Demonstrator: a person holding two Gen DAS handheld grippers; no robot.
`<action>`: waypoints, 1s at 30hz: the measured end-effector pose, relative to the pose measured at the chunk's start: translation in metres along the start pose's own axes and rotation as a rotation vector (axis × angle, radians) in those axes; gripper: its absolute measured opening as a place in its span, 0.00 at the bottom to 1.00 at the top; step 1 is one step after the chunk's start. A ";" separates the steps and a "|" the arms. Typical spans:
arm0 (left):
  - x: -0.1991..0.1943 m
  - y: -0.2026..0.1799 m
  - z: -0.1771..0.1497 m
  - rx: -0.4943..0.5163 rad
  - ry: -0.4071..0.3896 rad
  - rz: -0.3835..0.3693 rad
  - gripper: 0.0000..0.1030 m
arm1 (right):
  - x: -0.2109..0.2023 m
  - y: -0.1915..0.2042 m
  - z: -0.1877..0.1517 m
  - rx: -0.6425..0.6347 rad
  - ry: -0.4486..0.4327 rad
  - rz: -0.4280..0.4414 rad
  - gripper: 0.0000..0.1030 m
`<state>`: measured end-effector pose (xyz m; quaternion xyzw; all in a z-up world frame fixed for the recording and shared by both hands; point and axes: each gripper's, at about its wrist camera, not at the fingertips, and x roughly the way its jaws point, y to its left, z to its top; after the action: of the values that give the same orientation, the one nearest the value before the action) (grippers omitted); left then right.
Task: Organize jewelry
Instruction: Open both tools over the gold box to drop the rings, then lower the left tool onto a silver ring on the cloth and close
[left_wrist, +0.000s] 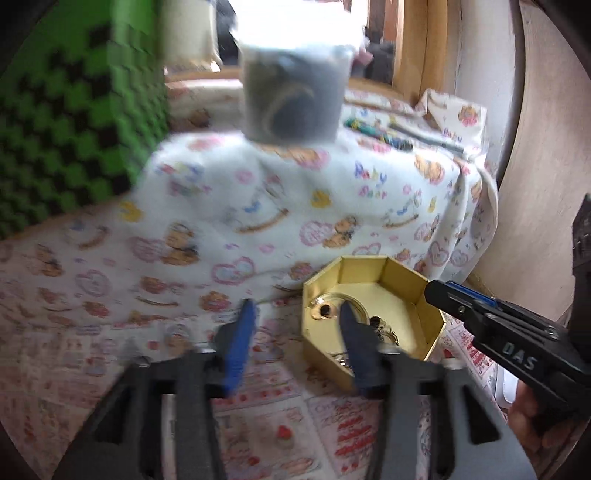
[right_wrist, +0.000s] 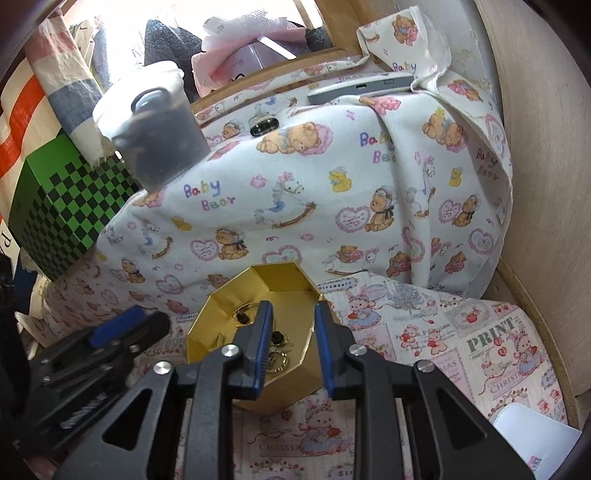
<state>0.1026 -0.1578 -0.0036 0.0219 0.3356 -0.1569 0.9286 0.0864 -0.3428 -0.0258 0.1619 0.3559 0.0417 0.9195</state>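
Note:
A gold octagonal box (left_wrist: 424, 306) (right_wrist: 291, 284) stands open on the patterned cloth. Gold jewelry pieces with dark stones (left_wrist: 325, 312) (right_wrist: 277, 341) lie inside it. My left gripper (left_wrist: 295, 314) is open and empty, its right finger over the box's left side. My right gripper (right_wrist: 292, 310) is open and empty, hovering just above the box's near right part. In the left wrist view the right gripper (left_wrist: 439, 291) shows at the box's right rim. In the right wrist view the left gripper (right_wrist: 140, 325) shows left of the box.
A clear plastic cup with dark contents (left_wrist: 291, 88) (right_wrist: 159, 125) stands on a raised, bear-print covered ledge behind the box. A green checkered box (left_wrist: 62, 122) (right_wrist: 70, 206) is at the left. A grey flat device (right_wrist: 362, 86) lies on the ledge. A wall (right_wrist: 546, 184) curves at the right.

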 end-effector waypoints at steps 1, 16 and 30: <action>-0.006 0.003 0.000 0.002 -0.014 0.004 0.52 | -0.001 0.001 0.000 -0.006 -0.004 -0.002 0.22; -0.111 0.080 -0.017 -0.038 -0.231 0.139 0.84 | -0.041 0.052 -0.012 -0.168 -0.161 0.010 0.50; -0.099 0.136 -0.051 -0.160 -0.192 0.203 0.91 | -0.040 0.065 -0.023 -0.227 -0.178 -0.024 0.61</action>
<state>0.0406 0.0060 0.0110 -0.0334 0.2528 -0.0363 0.9663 0.0444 -0.2832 0.0051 0.0555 0.2679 0.0561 0.9602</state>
